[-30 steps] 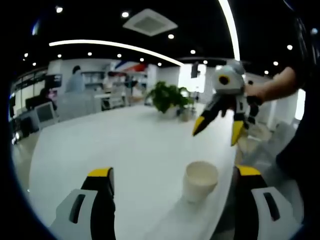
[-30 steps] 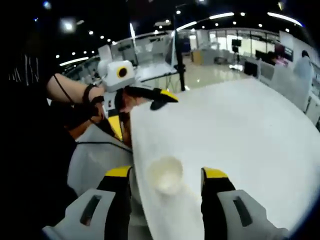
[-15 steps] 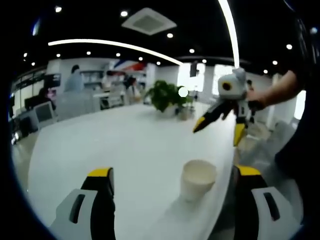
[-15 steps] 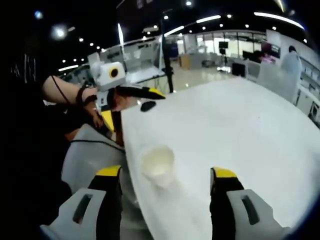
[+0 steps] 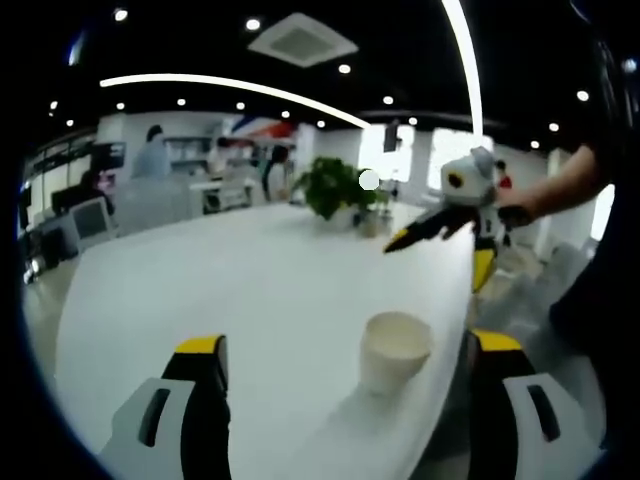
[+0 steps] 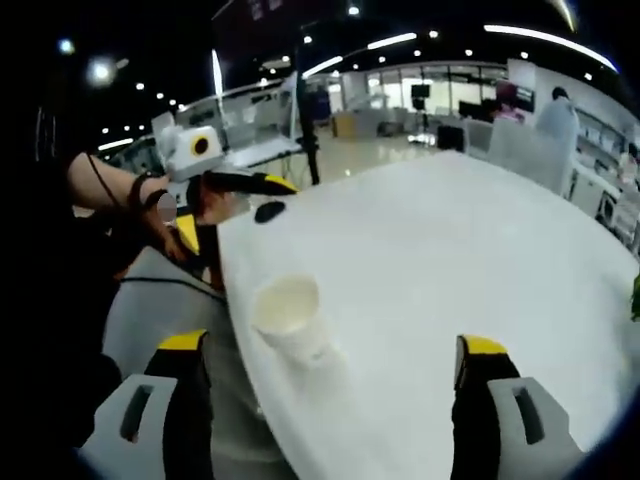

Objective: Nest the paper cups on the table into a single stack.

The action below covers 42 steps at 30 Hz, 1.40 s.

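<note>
A white paper cup (image 5: 395, 350) stands upright near the edge of the white table (image 5: 250, 290). My left gripper (image 5: 347, 345) is open, and the cup sits just inside its right jaw, not touched. Beyond the cup my right gripper (image 5: 440, 254) hangs in the air, open and held by a hand. In the right gripper view the same cup (image 6: 288, 315) stands left of centre between the wide jaws of the open right gripper (image 6: 332, 345). The left gripper (image 6: 232, 208) straddles the table's (image 6: 450, 260) edge behind it, open.
A potted plant (image 5: 335, 190) stands at the table's far end. A grey chair (image 6: 165, 300) sits below the table edge beside the person's arm (image 6: 105, 180). Desks, monitors and people fill the office behind. The wide tabletop stretches away from the cup.
My right gripper's jaws have spread wider and its view has swung, so the cup now sits left of centre. In the left gripper view the right gripper has tilted, its upper jaw more level.
</note>
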### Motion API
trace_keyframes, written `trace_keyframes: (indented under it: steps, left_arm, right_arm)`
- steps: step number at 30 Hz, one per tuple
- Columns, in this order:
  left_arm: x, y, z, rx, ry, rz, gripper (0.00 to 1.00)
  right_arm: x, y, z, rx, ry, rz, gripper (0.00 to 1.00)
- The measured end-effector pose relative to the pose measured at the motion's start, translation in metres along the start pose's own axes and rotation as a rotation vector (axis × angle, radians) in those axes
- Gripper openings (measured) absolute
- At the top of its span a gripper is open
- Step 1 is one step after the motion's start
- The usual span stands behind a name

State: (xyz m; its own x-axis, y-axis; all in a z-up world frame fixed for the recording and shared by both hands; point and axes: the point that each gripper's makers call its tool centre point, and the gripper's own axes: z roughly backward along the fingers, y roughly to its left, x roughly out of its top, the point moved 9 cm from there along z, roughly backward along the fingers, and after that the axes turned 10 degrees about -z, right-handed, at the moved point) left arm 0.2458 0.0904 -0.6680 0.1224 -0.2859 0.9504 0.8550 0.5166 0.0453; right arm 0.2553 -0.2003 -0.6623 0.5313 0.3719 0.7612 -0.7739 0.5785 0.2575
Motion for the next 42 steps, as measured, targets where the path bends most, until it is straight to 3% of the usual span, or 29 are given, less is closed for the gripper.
trace_keyframes:
  steps: [8, 15, 24, 31, 42]
  left_arm:
    - [-0.002, -0.001, 0.002, 0.004, 0.009, -0.013, 0.98]
    - [-0.004, -0.002, 0.006, 0.018, 0.018, -0.027, 0.98]
    - [-0.010, 0.001, 0.012, 0.046, 0.022, -0.007, 0.98]
    - [-0.012, 0.000, 0.011, 0.041, 0.027, -0.009, 0.98]
    - [-0.027, -0.005, -0.001, 0.001, 0.063, -0.016, 0.98]
  right_arm:
    - [-0.002, 0.000, -0.002, 0.000, -0.008, 0.054, 1.00]
    - [-0.017, -0.002, -0.002, -0.003, -0.029, 0.083, 1.00]
    - [-0.037, -0.011, 0.012, -0.065, -0.126, -0.004, 1.00]
    - [-0.042, -0.010, 0.014, -0.073, -0.130, 0.006, 1.00]
    - [-0.054, -0.004, -0.009, -0.007, -0.080, 0.049, 1.00]
